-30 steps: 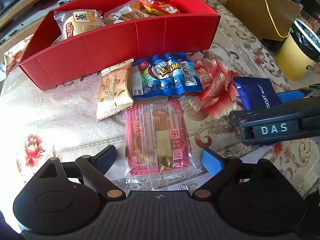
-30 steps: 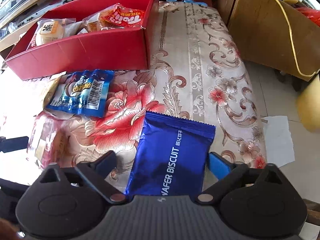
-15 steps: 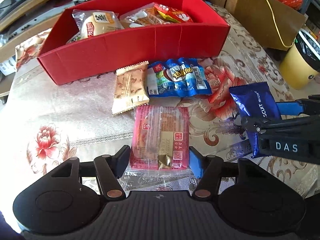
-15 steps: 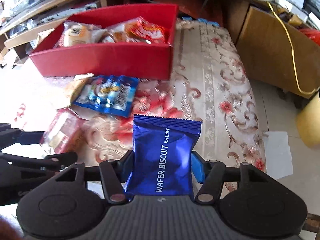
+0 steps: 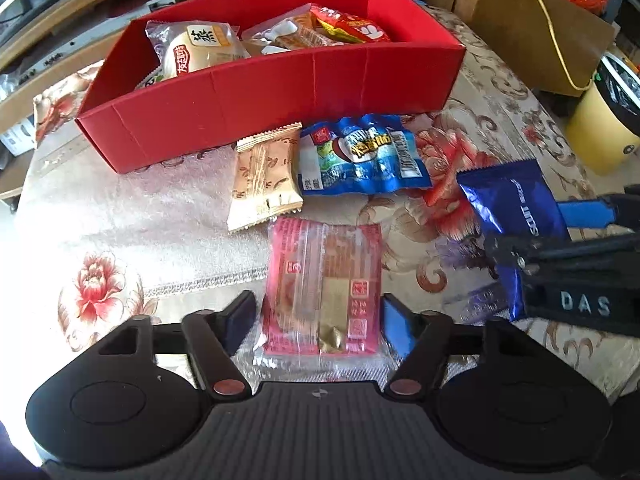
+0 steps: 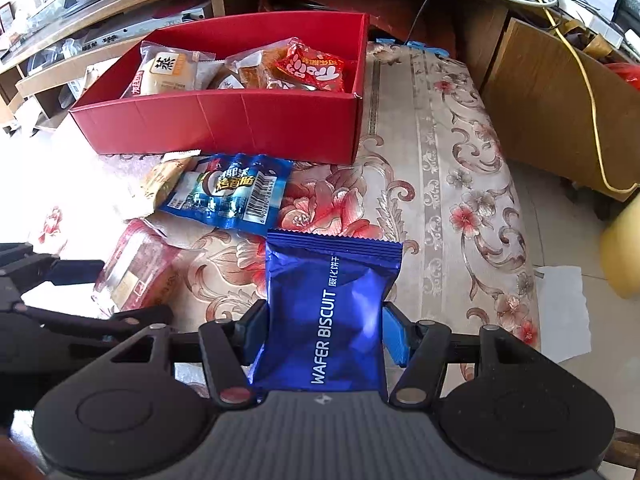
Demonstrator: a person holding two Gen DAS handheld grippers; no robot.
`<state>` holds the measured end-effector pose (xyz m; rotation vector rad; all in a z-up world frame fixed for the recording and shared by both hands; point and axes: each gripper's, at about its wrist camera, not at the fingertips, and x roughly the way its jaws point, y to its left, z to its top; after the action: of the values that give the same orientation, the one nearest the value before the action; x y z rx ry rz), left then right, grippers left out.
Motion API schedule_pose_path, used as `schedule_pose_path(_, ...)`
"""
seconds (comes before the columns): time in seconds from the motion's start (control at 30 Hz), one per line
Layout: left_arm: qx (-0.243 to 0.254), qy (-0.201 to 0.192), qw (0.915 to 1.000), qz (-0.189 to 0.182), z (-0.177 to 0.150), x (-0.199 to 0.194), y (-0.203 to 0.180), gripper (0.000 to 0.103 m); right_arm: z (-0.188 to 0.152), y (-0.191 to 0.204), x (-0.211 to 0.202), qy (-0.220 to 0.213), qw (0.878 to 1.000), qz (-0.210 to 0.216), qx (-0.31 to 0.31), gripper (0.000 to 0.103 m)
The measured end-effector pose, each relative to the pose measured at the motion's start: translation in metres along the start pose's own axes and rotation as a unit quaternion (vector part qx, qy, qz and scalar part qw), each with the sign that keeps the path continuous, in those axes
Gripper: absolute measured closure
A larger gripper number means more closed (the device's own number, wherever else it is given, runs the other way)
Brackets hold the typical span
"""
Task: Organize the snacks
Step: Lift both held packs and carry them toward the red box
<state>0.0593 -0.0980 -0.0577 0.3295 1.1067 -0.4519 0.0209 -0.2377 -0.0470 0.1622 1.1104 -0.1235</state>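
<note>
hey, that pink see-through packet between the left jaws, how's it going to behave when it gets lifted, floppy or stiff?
The pink packet looks fairly stiff in the middle: a flat, block-shaped filling shows through the film. Its clear crinkled edges will probably flop and may slip, being glossy. It is likely light, so the left gripper, whose jaws flank its sides, should lift it easily; squeezing hard might crack the contents.

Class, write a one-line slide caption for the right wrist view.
Right gripper clamps a blue wafer biscuit packet above the floral tablecloth, facing the red box.
</note>
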Motion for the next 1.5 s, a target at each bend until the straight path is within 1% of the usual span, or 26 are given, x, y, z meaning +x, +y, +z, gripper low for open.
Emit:
schedule_pose_path(0.07,0.001,0.000,1.0000,0.004,0.002,0.004,-0.001,0.019,0.001,0.000,0.001,0.001,1.000,0.002,-0.001,0.046)
schedule_pose_path(0.13,0.005,-0.003,1.0000,0.006,0.003,0.005,-0.002,0.018,0.002,0.000,0.002,0.001,1.000,0.001,0.000,0.046)
schedule_pose_path(0.17,0.003,-0.003,1.0000,0.003,0.004,0.005,-0.002,0.022,0.002,0.000,0.003,0.002,1.000,0.000,0.001,0.046)
schedule_pose_path(0.2,0.005,-0.005,1.0000,0.002,0.004,0.004,-0.002,0.030,0.003,-0.001,0.004,0.003,1.000,-0.001,0.002,0.046)
schedule_pose_path(0.27,0.013,-0.010,0.9999,-0.004,0.004,0.001,-0.005,0.040,0.004,-0.002,0.004,0.003,1.000,-0.001,0.003,0.046)
schedule_pose_path(0.4,0.023,-0.011,0.9997,0.003,0.002,-0.003,-0.009,0.041,0.004,0.002,0.000,-0.005,1.000,0.002,-0.002,0.046)
schedule_pose_path(0.53,0.026,-0.027,0.9993,0.008,0.002,-0.014,-0.009,0.041,0.005,0.004,-0.005,-0.015,1.000,0.002,-0.005,0.046)
schedule_pose_path(0.9,0.013,-0.061,0.9977,0.026,0.011,-0.028,-0.003,0.041,0.014,0.012,-0.015,-0.044,0.999,-0.004,-0.012,0.046)
schedule_pose_path(1.5,-0.003,-0.107,0.9934,0.042,0.021,-0.050,0.005,0.041,0.030,0.020,-0.037,-0.094,0.995,-0.008,-0.008,0.046)
